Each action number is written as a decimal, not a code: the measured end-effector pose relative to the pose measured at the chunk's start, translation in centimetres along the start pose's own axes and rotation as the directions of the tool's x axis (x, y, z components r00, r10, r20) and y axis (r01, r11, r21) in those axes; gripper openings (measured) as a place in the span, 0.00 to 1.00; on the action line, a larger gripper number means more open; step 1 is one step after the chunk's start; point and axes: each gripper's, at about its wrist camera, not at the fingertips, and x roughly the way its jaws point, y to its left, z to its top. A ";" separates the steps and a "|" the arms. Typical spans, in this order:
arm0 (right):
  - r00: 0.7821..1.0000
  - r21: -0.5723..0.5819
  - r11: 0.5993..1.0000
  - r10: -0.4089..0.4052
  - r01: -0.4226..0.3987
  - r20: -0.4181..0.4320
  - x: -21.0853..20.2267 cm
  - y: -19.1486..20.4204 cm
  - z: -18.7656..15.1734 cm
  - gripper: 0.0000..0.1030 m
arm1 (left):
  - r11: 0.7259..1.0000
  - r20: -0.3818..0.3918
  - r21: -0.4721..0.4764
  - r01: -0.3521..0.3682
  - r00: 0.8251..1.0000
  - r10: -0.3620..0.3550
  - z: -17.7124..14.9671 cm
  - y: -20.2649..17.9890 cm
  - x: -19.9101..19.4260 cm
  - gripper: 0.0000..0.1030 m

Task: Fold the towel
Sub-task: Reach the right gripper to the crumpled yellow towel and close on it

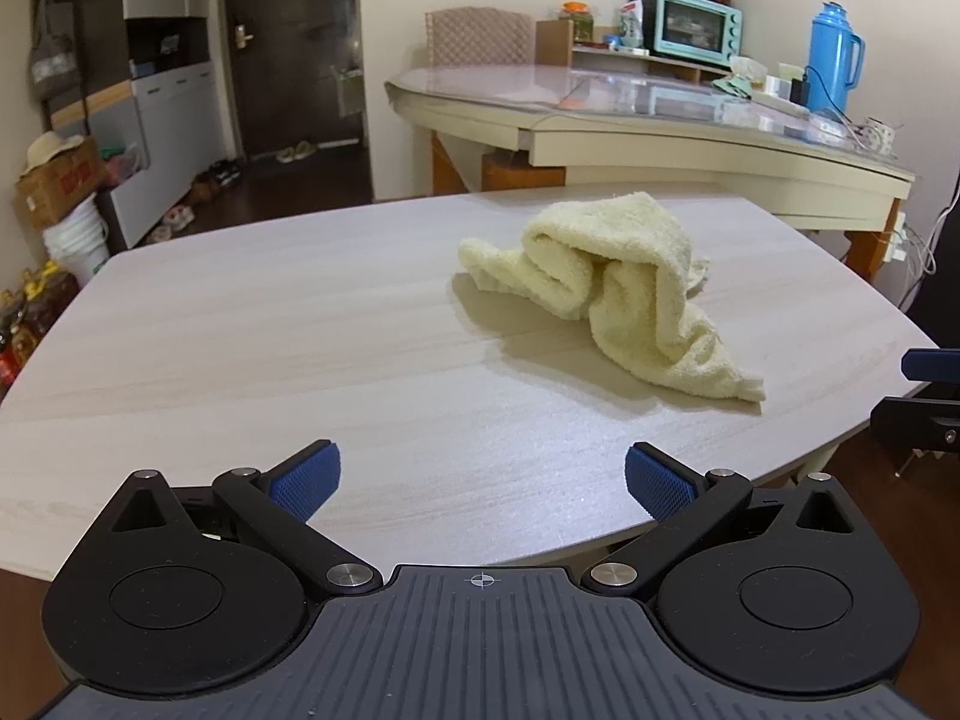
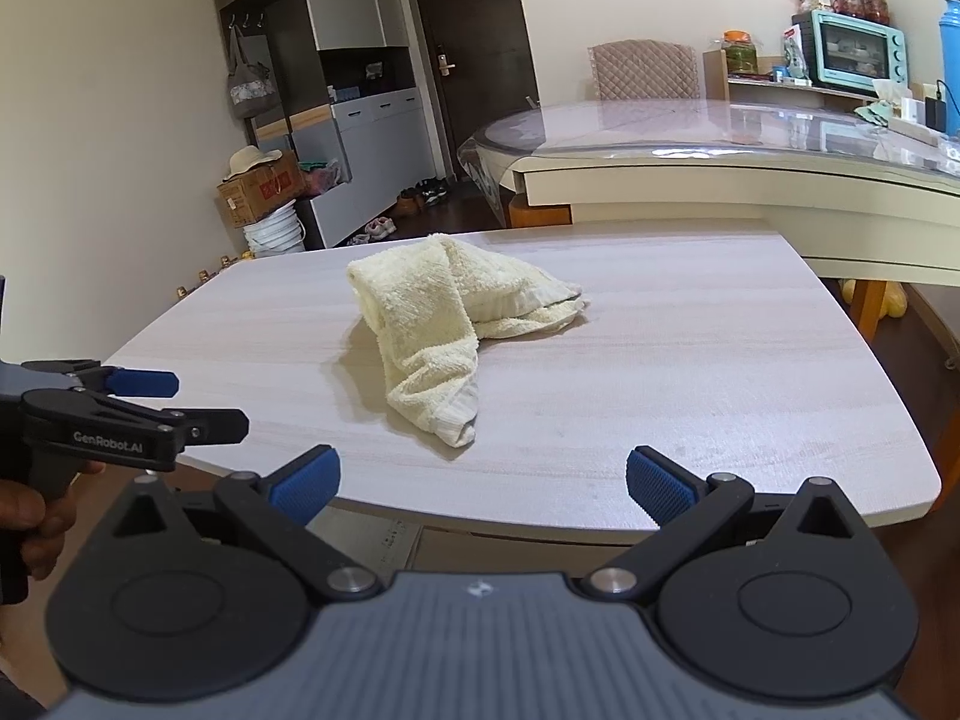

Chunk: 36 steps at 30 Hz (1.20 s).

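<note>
Both pairs of blue-padded fingers stood spread to their widest, with nothing between them: my left gripper [image 1: 483,483] and my right gripper [image 2: 483,483] each hovered at the near edge of the pale wood-grain table [image 1: 240,324], pointing down and forward.

Risks from this position, as I judged them:
- The crumpled cream terry towel [image 1: 606,294] lay in a bunched heap with overlapping layers. A pinch into the heap could take several layers at once, and the cloth would then lift as a lump and not open flat.
- Its corners were mostly buried in the folds. Only one narrow end trailed toward me, so seizing a mid-edge by mistake could produce a skewed fold.
- The tabletop looked smooth; a one-sided pull could drag the whole towel toward the edge.

Position of the towel: it rested ahead of both finger pairs, apart from them. From my left fingers [image 1: 306,480] it lay forward and to the right; from my right fingers [image 2: 657,486] it lay forward and slightly left.
</note>
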 end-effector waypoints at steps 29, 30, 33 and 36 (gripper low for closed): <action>0.992 0.050 0.991 0.124 -0.126 0.031 8.7 -3.5 8.8 0.85 | 0.999 0.065 -0.027 -0.029 0.997 0.031 3.4 2.8 2.4 1.00; 0.992 0.050 0.991 0.126 -0.127 0.027 9.3 -3.6 9.2 0.83 | 0.999 0.068 -0.031 -0.032 0.997 0.035 3.5 2.9 2.4 1.00; 0.990 0.050 0.989 0.137 -0.138 0.017 10.8 -3.9 10.3 0.74 | 0.998 0.074 -0.039 -0.041 0.996 0.044 3.9 3.0 2.5 1.00; 0.990 0.055 0.989 0.142 -0.140 -0.019 12.6 -4.3 10.5 0.69 | 0.998 0.076 -0.043 -0.046 0.996 0.049 4.3 3.1 2.8 1.00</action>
